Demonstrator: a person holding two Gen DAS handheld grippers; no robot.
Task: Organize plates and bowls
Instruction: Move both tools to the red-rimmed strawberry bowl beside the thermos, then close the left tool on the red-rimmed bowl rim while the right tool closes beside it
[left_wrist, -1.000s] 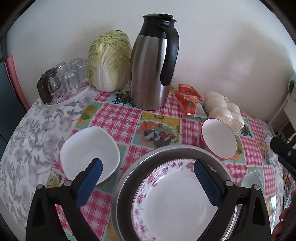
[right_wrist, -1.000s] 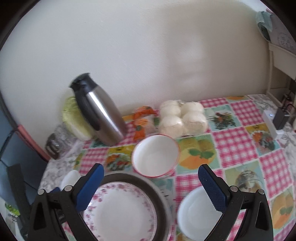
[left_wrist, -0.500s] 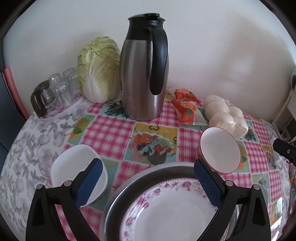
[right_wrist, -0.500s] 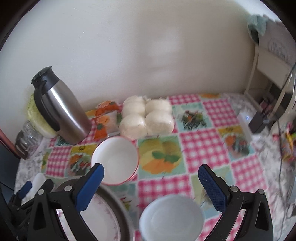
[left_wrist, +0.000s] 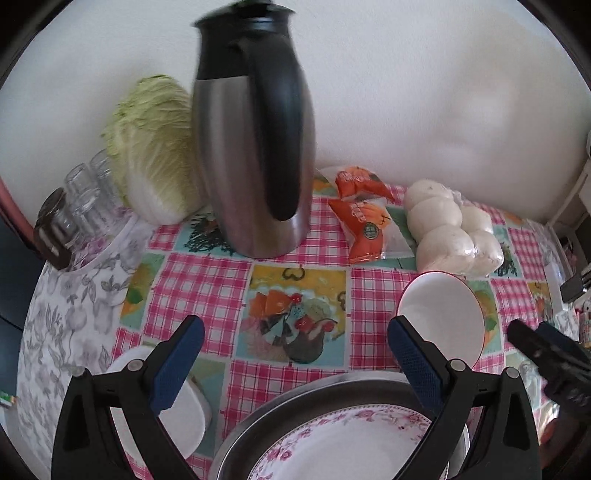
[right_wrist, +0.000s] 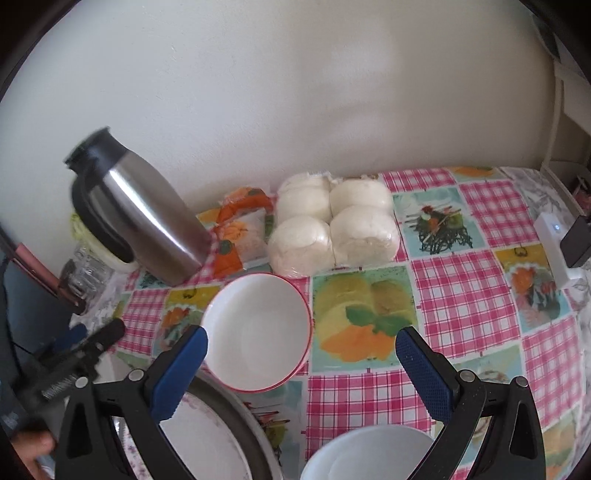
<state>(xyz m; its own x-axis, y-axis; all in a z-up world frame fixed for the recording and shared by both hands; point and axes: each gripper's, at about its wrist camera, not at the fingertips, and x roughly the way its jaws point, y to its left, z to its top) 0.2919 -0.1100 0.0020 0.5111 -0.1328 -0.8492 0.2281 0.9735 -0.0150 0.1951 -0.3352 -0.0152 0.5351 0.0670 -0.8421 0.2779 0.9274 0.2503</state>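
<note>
While both grippers hang wide open over the table with the checked pink cloth (right_wrist: 469, 280), no dish has been picked up yet, so I think this is the start of a reach.

The biggest dish is the metal pan (left_wrist: 332, 395) at the near edge. The pink flower plate (left_wrist: 351, 443) lies inside it. Just past the pan stands the white bowl with a red rim (right_wrist: 258, 328), and its rim is close beside the pan. A plain white bowl (right_wrist: 369, 454) sits low in the right view, near the right gripper. Another white dish (left_wrist: 184, 417) sits to the left of the pan, partly hidden by a finger.

I think the next move is to pick up 1 of the bowls by its rim and stack it with the others. That calls for a finger on each side of the rim and a gentle squeeze, since the bowls look smooth and may slip.

The left gripper (left_wrist: 291, 362) has its 2 blue pads far apart, and they hold and touch nothing. The right gripper (right_wrist: 303, 369) is spread just as wide and is empty too, and the red-rimmed bowl lies ahead between its fingers.
</note>
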